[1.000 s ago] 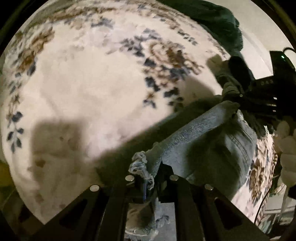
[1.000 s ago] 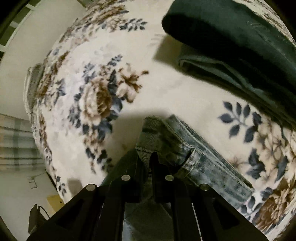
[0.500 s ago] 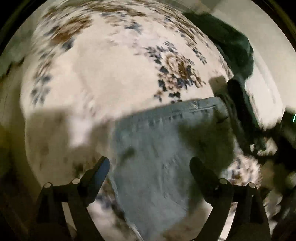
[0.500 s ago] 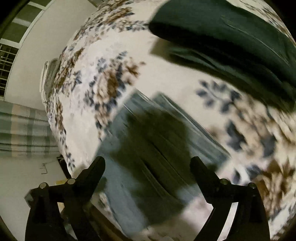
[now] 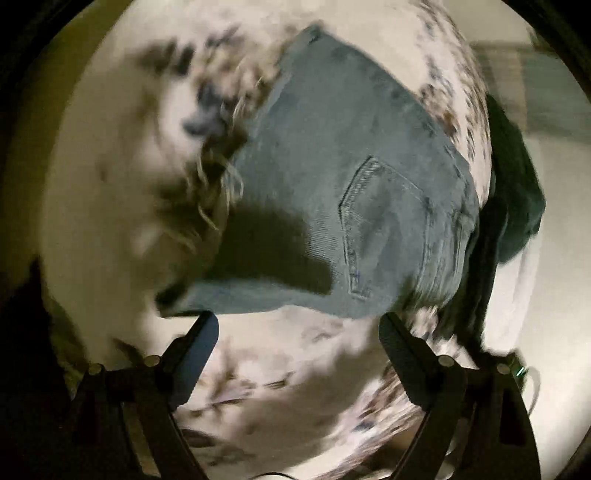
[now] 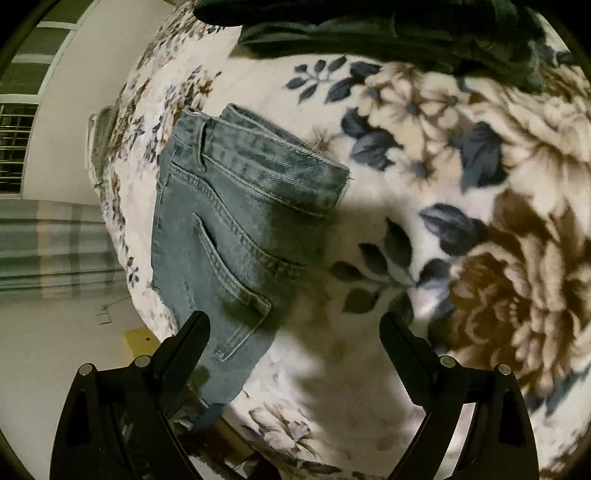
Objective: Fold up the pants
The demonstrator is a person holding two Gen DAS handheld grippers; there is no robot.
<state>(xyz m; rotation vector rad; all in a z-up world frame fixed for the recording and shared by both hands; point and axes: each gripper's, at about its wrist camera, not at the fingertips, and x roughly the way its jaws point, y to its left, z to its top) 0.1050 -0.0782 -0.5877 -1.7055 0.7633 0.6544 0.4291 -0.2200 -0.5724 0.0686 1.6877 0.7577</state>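
Observation:
A pair of light blue jeans point(image 5: 343, 192) lies folded into a compact bundle on a floral blanket point(image 5: 110, 192), back pocket up. My left gripper point(image 5: 299, 328) is open and empty, held just above the near edge of the jeans. In the right wrist view the jeans point(image 6: 229, 229) lie left of centre, waistband toward the far side. My right gripper point(image 6: 295, 328) is open and empty, above the blanket point(image 6: 480, 221) beside the bundle, its left finger point(image 6: 188, 343) over the jeans' near corner.
A dark green garment point(image 6: 388, 29) lies on the blanket beyond the jeans; it also shows at the right in the left wrist view point(image 5: 517, 192). The blanket's edge drops off to the left in the right wrist view, with floor and a plaid curtain point(image 6: 55, 243) below.
Both grippers were shut on the jeans a second ago. They have let go, opened wide and pulled back, leaving the jeans lying folded on the blanket.

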